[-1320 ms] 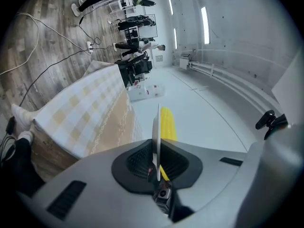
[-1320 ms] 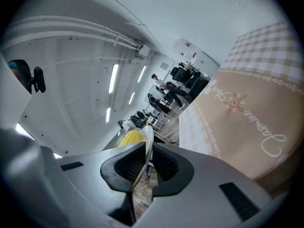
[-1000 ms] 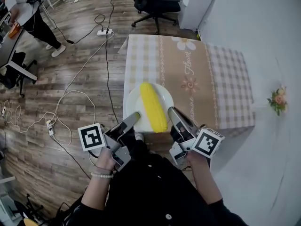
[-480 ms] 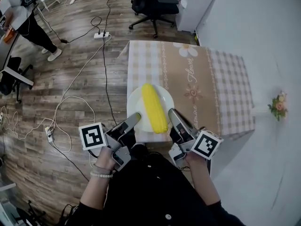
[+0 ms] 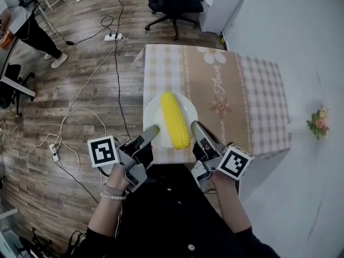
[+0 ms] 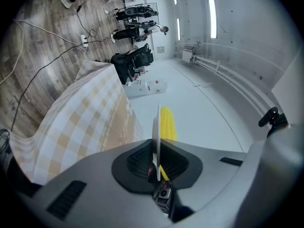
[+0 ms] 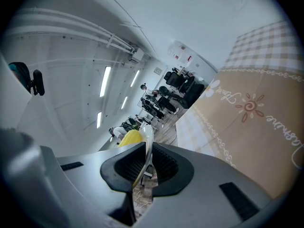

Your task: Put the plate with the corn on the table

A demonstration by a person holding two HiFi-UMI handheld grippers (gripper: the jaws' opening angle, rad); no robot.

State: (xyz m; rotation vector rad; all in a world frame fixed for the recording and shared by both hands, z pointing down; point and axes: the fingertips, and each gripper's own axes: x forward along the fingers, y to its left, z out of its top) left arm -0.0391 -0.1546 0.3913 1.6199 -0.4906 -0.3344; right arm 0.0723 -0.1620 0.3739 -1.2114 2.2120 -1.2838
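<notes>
A white plate [image 5: 152,113] carries a yellow corn cob [image 5: 174,119] and hangs over the near left part of the table [image 5: 258,95], which has a checked and beige cloth. My left gripper [image 5: 153,130] is shut on the plate's near left rim. My right gripper [image 5: 195,127] is shut on its near right rim. In the left gripper view the plate [image 6: 156,127] shows edge-on between the jaws with the corn cob [image 6: 168,124] behind it. The right gripper view shows the plate's rim [image 7: 148,144] clamped and the corn cob [image 7: 130,138] to its left.
An office chair [image 5: 172,7] and a white cabinet [image 5: 220,4] stand past the table's far edge. Cables and a power strip [image 5: 112,36] lie on the wooden floor at left, where a person [image 5: 27,26] stands. A small flower bunch [image 5: 317,120] sits at right.
The plate with the corn has moved slightly farther over the table's near edge, with both grippers still holding its rim. The view has shifted a little.
</notes>
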